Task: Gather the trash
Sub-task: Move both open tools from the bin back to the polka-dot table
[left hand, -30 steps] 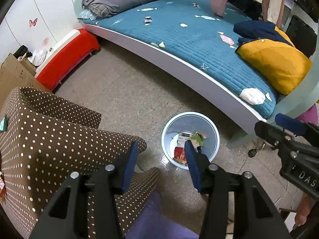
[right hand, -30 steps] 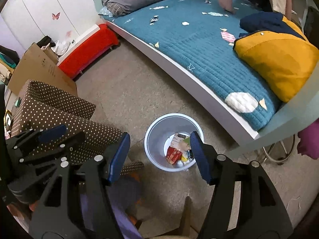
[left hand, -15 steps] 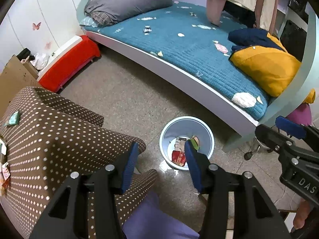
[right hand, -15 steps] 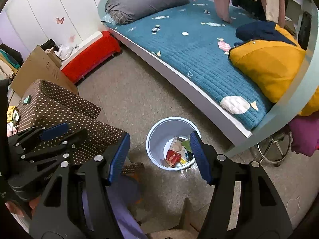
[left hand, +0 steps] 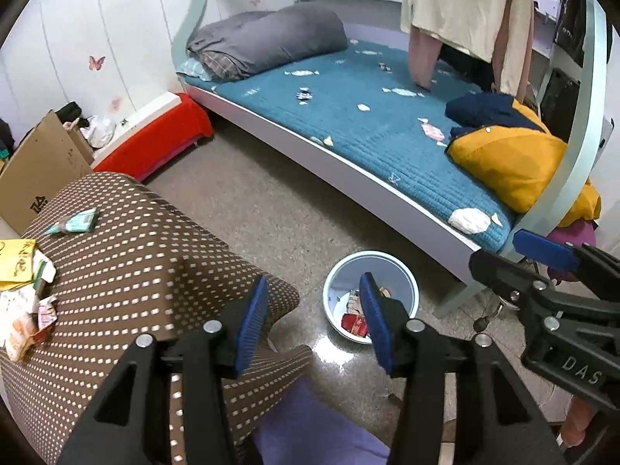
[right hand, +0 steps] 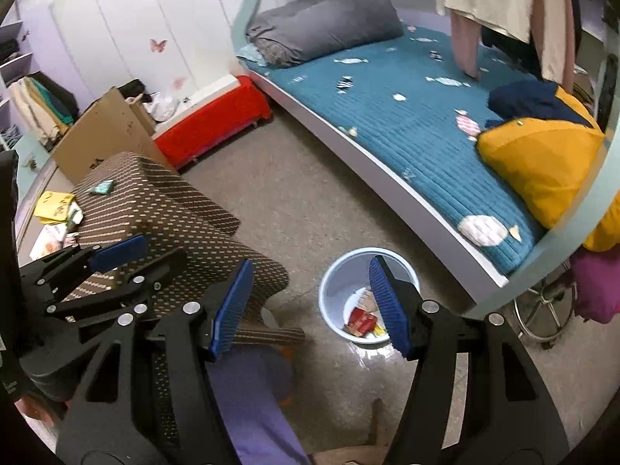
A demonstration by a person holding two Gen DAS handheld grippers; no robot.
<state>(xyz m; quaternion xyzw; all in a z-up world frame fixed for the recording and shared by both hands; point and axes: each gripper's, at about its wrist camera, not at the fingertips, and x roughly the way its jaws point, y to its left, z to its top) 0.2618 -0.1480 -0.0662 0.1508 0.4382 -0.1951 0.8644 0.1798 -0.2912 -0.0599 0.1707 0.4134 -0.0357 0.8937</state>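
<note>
A pale blue trash bin (left hand: 403,271) stands on the floor by the bed and holds several wrappers, one red (left hand: 353,324); it also shows in the right wrist view (right hand: 337,271). More trash lies on the brown dotted table: a teal packet (left hand: 79,221), a yellow wrapper (left hand: 17,263) and crumpled wrappers (left hand: 27,317). My left gripper (left hand: 312,317) is open and empty, high above table edge and bin. My right gripper (right hand: 310,306) is open and empty, above the bin; the left gripper (right hand: 116,255) shows at its left.
A bed with a teal cover (left hand: 348,124), a grey duvet roll (left hand: 267,42) and a yellow cushion (left hand: 507,159) runs across the back. A red bench (left hand: 155,147) and a cardboard box (left hand: 38,170) stand at the left. A stool base (right hand: 542,310) is at the right.
Both grippers have risen and drawn back from the bin, so it looks smaller. More of the dotted table and its trash has come into view at the left.
</note>
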